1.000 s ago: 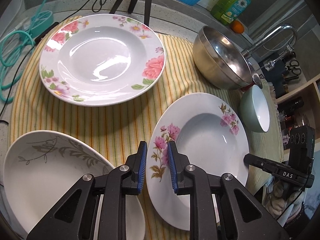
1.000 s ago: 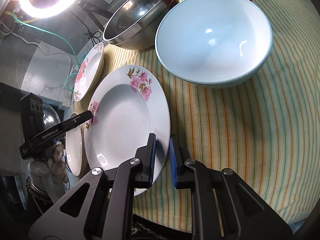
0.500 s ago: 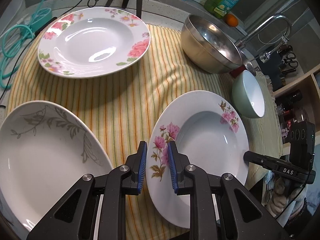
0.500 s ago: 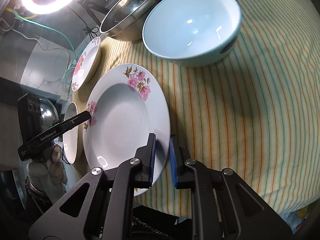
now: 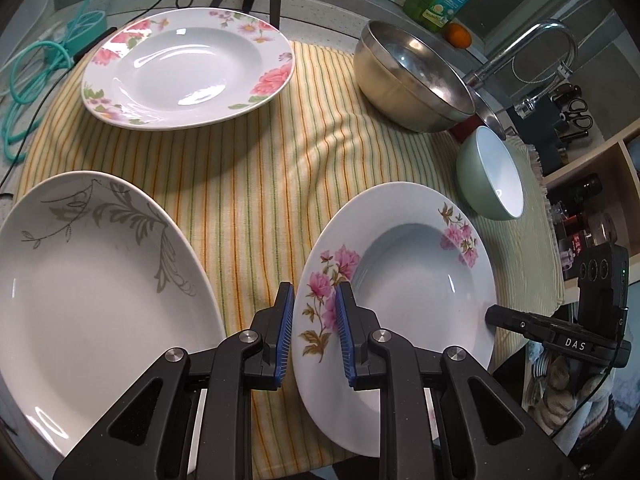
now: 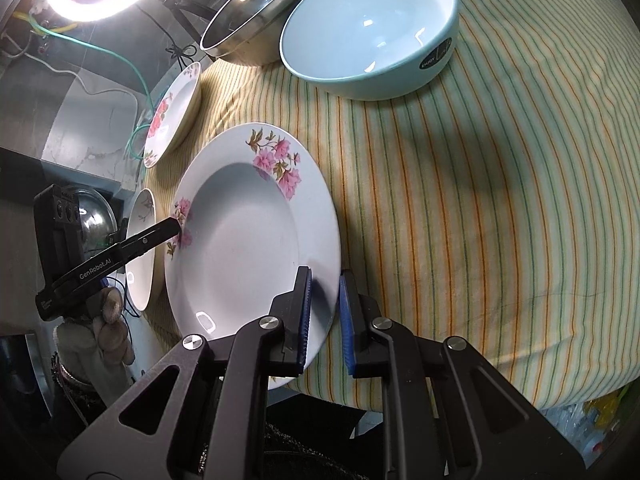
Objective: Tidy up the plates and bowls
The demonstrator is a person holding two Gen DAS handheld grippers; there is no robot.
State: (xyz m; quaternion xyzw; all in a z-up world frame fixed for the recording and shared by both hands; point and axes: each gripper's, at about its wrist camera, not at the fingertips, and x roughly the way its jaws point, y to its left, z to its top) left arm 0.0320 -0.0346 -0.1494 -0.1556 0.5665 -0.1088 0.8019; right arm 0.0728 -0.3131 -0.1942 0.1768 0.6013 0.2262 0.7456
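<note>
Left wrist view: the left tongs (image 5: 314, 334) pinch the near rim of the pink-flower plate (image 5: 404, 280), and the right tongs (image 5: 494, 317) pinch its opposite edge; the right wrist view shows the same plate (image 6: 248, 240) with the right tongs (image 6: 325, 318) clamped on its near rim and the left tongs (image 6: 176, 227) on the far side. The plate looks lifted and tilted above the striped cloth (image 5: 256, 184) on the tabletop, though whether its low edge is quite clear of the cloth is hard to tell. Likely stacking spots are the grey-vine plate (image 5: 88, 280) just to the left and the rose-rimmed plate (image 5: 188, 68) farther back; the green bowl (image 5: 490, 174) and steel bowl (image 5: 412, 84) sit to the right. To do this step well, keep both pinches firm and level the plate before travelling, move both hands together so the rim is not twisted, centre it over the chosen plate, lower gently, and let go only once it rests fully.
</note>
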